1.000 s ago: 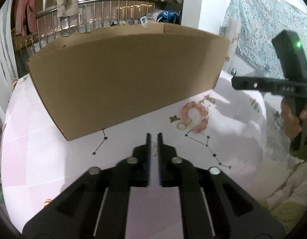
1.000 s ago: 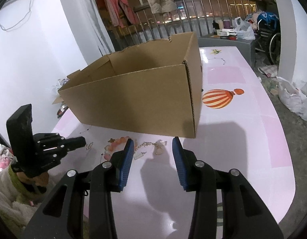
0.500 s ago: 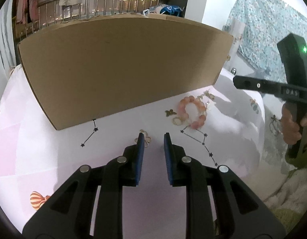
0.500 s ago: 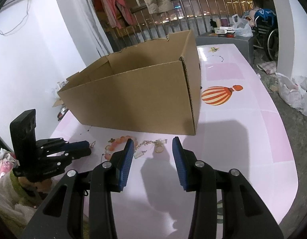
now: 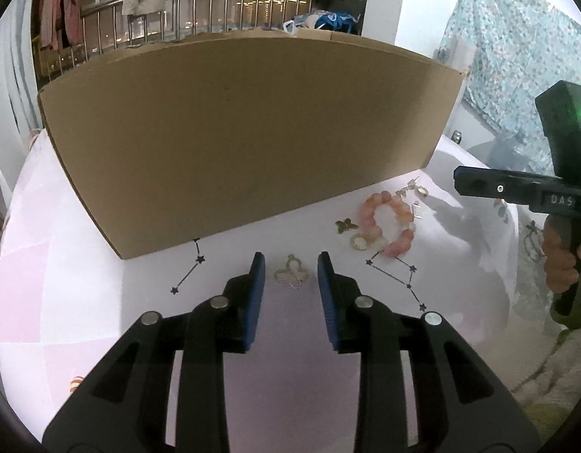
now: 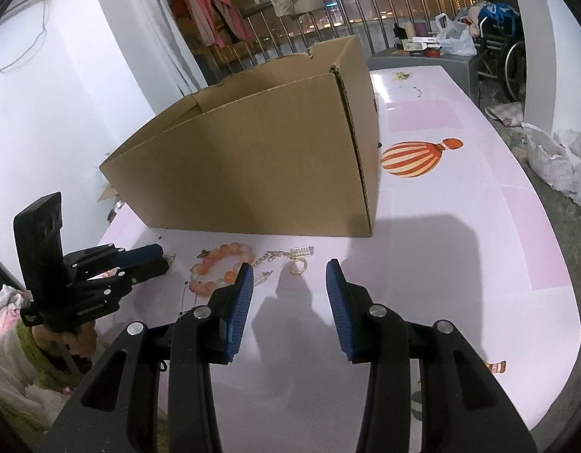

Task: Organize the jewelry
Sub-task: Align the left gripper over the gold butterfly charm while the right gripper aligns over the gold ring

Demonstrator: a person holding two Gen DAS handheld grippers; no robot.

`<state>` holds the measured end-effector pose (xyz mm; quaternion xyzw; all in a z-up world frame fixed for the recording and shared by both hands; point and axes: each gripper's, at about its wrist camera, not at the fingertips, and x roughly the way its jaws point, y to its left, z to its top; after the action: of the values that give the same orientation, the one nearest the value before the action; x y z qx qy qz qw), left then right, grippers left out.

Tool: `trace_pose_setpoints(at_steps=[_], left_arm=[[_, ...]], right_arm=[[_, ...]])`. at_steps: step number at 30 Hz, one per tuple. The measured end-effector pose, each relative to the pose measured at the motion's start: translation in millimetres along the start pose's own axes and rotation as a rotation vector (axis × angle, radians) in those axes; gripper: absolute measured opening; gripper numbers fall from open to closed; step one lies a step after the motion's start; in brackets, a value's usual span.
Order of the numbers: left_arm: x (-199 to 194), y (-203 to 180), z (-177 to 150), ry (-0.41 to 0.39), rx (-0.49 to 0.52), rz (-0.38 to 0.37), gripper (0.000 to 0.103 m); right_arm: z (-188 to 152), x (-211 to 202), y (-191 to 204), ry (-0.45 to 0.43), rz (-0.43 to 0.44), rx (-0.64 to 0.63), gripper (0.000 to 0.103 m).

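Left gripper (image 5: 290,264), jaws released, flanks butterfly pendant (image 5: 291,276) on counter (image 5: 83,283); right gripper (image 6: 288,277), jaws released, near ring (image 6: 298,266).

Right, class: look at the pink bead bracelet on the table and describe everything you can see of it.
The pink bead bracelet is a closed loop of round, glossy beads in pale pink to salmon orange, translucent like stone or glass. It lies flat on the pink table, just in front of the cardboard box. A small gold butterfly charm and an oval gold ring lie against its edge. No gripper touches it.
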<state>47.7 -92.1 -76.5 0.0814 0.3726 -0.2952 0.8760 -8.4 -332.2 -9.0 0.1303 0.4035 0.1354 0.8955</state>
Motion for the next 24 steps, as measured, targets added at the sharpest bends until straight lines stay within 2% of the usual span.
trace_pose_setpoints(at_steps=[7, 9, 10, 12, 16, 24], left_arm=[[4.1, -5.6, 0.3, -0.006, 0.038, 0.041, 0.024], [3.3, -1.0, 0.3, -0.006, 0.023, 0.043, 0.016], [3.3, 1.0, 0.7, -0.004, 0.016, 0.043, 0.015], [2.8, 2.3, 1.4, -0.001, 0.011, 0.035, 0.015], [2.7, -8.0, 0.7, 0.005, 0.075, 0.071, 0.015], [1.4, -11.3, -0.2, 0.002, 0.077, 0.064, 0.015]], right_arm=[[-1.5, 2.6, -2.1, 0.001, -0.004, 0.006, 0.040], [-1.8, 3.5, -1.9, 0.003, -0.004, 0.005, 0.040], [-1.8, 3.4, -1.9, 0.004, -0.005, 0.002, 0.040], [-1.9, 2.7, -1.1, 0.004, -0.013, -0.012, 0.040], [-1.1, 1.0, 0.7, 0.004, -0.023, -0.032, 0.040], [-3.7, 1.3, 5.8, 0.020, -0.044, -0.093, 0.039]])
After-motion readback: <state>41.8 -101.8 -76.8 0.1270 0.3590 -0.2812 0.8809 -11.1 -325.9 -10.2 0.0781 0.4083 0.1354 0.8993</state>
